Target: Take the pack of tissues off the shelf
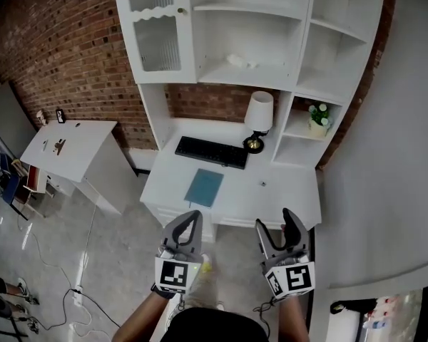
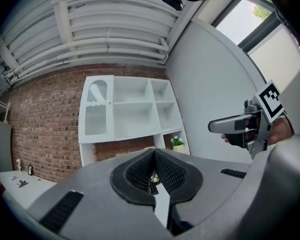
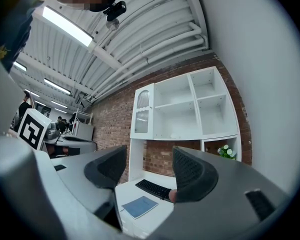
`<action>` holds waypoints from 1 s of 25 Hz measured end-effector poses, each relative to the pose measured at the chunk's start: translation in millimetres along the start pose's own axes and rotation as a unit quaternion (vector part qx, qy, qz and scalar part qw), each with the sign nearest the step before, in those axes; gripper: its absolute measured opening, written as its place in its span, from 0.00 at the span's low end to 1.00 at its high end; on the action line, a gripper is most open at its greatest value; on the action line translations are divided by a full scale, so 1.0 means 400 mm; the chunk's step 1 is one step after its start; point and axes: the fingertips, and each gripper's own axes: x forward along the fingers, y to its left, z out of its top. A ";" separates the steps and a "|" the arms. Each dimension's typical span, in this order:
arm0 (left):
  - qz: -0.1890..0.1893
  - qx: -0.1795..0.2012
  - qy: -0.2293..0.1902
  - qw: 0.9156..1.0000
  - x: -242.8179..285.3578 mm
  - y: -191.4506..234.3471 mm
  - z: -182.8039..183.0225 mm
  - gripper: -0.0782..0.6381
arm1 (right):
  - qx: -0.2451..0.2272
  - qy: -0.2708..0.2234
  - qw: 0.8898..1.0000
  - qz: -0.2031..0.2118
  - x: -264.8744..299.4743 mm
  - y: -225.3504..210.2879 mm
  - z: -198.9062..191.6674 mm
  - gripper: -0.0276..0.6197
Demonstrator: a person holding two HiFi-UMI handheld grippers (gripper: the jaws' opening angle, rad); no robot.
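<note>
left gripper hangs low, claw pressed together, nothing in it. right gripper sits beside it, claw spread, empty too. both sit just short of the desk's near edge. the pack of tissues lies on the middle shelf, well apart from both, open air above the keyboard and lamp.

tissue pack: on shelf | left gripper: closed | right gripper: spread
</note>
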 end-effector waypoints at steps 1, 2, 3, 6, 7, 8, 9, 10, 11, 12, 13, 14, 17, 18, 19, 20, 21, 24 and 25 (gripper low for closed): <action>-0.002 -0.001 -0.003 1.000 0.029 0.011 -0.005 0.13 | -0.001 0.000 1.000 -0.003 0.024 -0.013 -0.004 0.47; -0.004 0.000 -0.005 1.000 0.059 0.024 -0.011 0.13 | -0.003 0.000 1.000 -0.005 0.049 -0.025 -0.010 0.47; -0.005 0.001 -0.007 1.000 0.089 0.038 -0.017 0.13 | -0.005 0.001 1.000 -0.007 0.075 -0.036 -0.016 0.47; -0.003 0.001 -0.017 1.000 0.182 0.088 -0.025 0.13 | -0.010 0.010 1.000 -0.012 0.158 -0.069 -0.039 0.47; -0.004 0.001 -0.019 1.000 0.215 0.107 -0.026 0.13 | -0.011 0.013 1.000 -0.015 0.191 -0.083 -0.044 0.47; -0.006 -0.001 -0.021 1.000 0.247 0.127 -0.030 0.13 | -0.013 0.014 1.000 -0.017 0.225 -0.096 -0.047 0.47; -0.008 -0.004 -0.021 1.000 0.281 0.149 -0.034 0.13 | -0.015 0.015 1.000 -0.020 0.260 -0.110 -0.047 0.47; -0.009 -0.007 -0.020 1.000 0.317 0.172 -0.040 0.13 | -0.017 0.016 0.999 -0.023 0.297 -0.123 -0.046 0.47; -0.010 -0.010 -0.020 1.000 0.354 0.196 -0.044 0.13 | -0.020 0.016 0.999 -0.026 0.335 -0.138 -0.043 0.47; -0.012 -0.013 -0.020 1.000 0.392 0.221 -0.046 0.13 | -0.022 0.017 0.999 -0.030 0.374 -0.152 -0.040 0.47; -0.014 -0.015 -0.022 1.000 0.430 0.245 -0.046 0.13 | -0.024 0.018 0.999 -0.033 0.412 -0.166 -0.037 0.47; -0.017 -0.015 -0.025 0.999 0.466 0.267 -0.043 0.13 | -0.024 0.020 0.999 -0.037 0.449 -0.179 -0.034 0.47; -0.025 -0.013 -0.030 0.999 0.567 0.330 -0.035 0.13 | -0.017 0.022 0.998 -0.050 0.550 -0.212 -0.028 0.47; -0.028 -0.014 -0.031 0.999 0.600 0.348 -0.033 0.13 | -0.014 0.022 0.998 -0.052 0.584 -0.223 -0.028 0.47; -0.030 -0.015 -0.034 0.999 0.630 0.363 -0.030 0.13 | -0.013 0.023 0.998 -0.053 0.617 -0.232 -0.029 0.47; -0.033 -0.015 -0.037 0.999 0.657 0.377 -0.027 0.13 | -0.013 0.024 0.998 -0.052 0.648 -0.238 -0.032 0.47; -0.036 -0.016 -0.039 0.998 0.680 0.390 -0.028 0.13 | -0.014 0.025 0.998 -0.051 0.676 -0.242 -0.036 0.47; -0.040 -0.020 -0.030 0.999 0.738 0.425 -0.051 0.13 | -0.017 0.032 0.998 -0.045 0.739 -0.242 -0.048 0.47; -0.039 -0.022 -0.027 0.999 0.758 0.436 -0.057 0.13 | -0.017 0.035 0.998 -0.043 0.751 -0.244 -0.054 0.47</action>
